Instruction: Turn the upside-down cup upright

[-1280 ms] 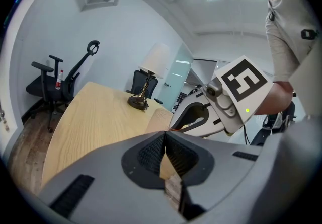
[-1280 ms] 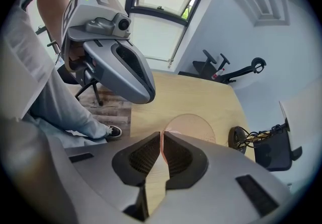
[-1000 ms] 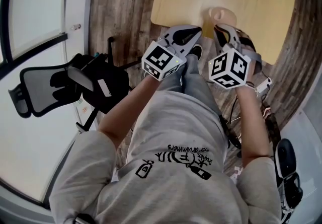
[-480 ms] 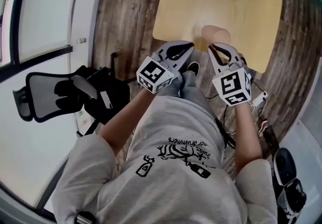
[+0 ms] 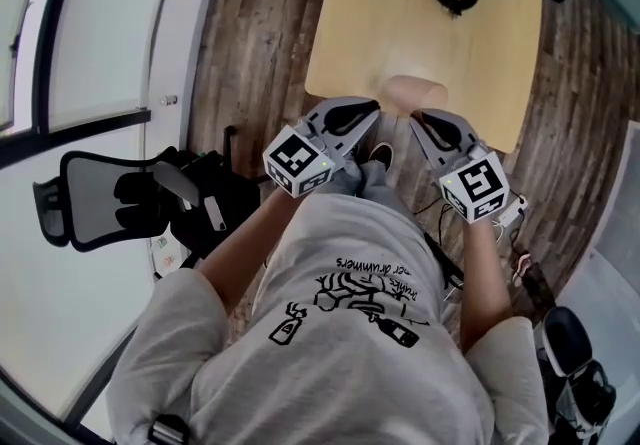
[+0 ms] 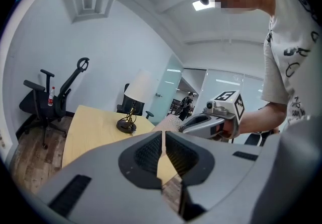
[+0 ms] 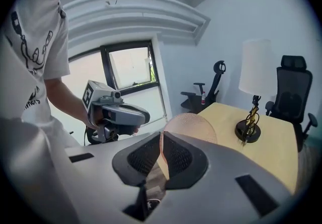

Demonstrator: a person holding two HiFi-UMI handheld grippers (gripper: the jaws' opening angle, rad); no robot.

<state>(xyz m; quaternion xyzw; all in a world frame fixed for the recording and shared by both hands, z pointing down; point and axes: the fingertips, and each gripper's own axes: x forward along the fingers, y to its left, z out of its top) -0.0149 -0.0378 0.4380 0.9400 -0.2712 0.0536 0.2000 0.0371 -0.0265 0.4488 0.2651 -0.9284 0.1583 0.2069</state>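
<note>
- Cup (image 7: 190, 125) hangs over the table (image 5: 400, 13), pinched in our right gripper's (image 7: 162, 140) fingers.
- Our left gripper's (image 6: 164, 140) fingers are closed, empty.
- Standing it up is left.

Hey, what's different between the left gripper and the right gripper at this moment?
The right gripper is shut on the thin wall of the cup; the left gripper is shut on nothing. In the head view the right gripper meets the cup from its right, while the left gripper stands just off its left. Both have jaws together, by the near edge of the table.
</note>
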